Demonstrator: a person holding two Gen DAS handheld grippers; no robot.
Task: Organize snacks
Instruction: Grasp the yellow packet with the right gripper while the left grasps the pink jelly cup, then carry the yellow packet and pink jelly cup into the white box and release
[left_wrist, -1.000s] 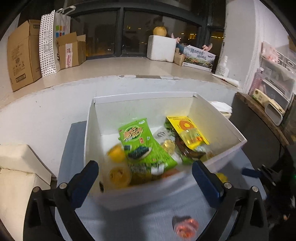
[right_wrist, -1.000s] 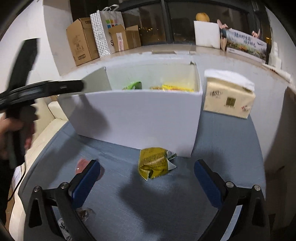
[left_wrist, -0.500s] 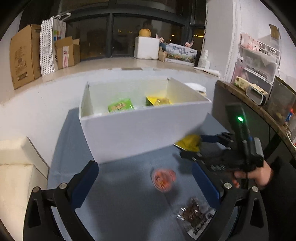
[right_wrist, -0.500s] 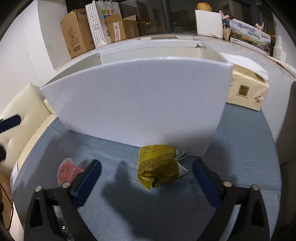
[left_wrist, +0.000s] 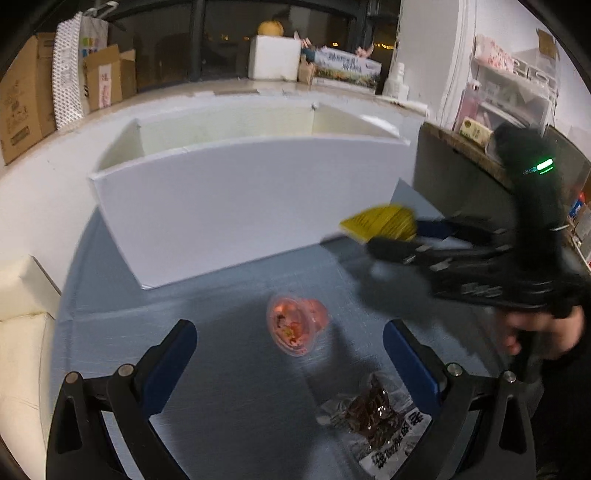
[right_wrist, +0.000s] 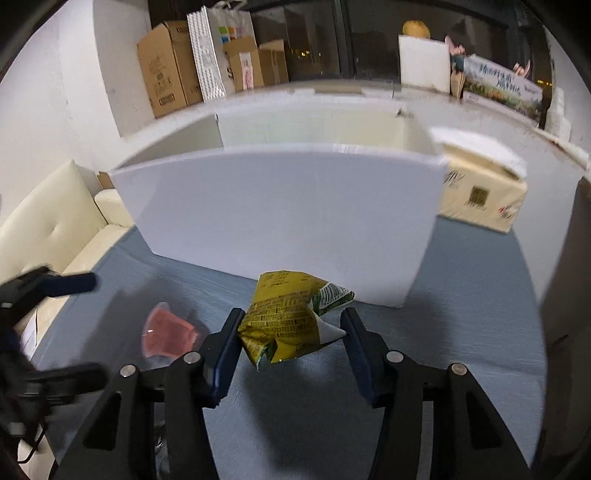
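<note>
Rt claw (right_wrist: 291, 334): jaws are closing on a crumpled yellow snack bag (right_wrist: 286, 319); the bag is seen between the blue pads, left pad touching it, right pad at its white corner. Whether a firm grip is made cannot be told. The bag is located just in front of the white box (right_wrist: 280, 206), toward the box's right corner.

Lt claw (left_wrist: 290, 352): jaws are spread wide, nothing held. A pink jelly cup (left_wrist: 295, 325) is seen on its side on the blue-grey counter (left_wrist: 221, 369) between the pads, untouched. A clear pack w/ dark snack (left_wrist: 373, 410) is found nearer the front edge, beside the right pad.

Box interior is hidden by its near wall in both views.
</note>
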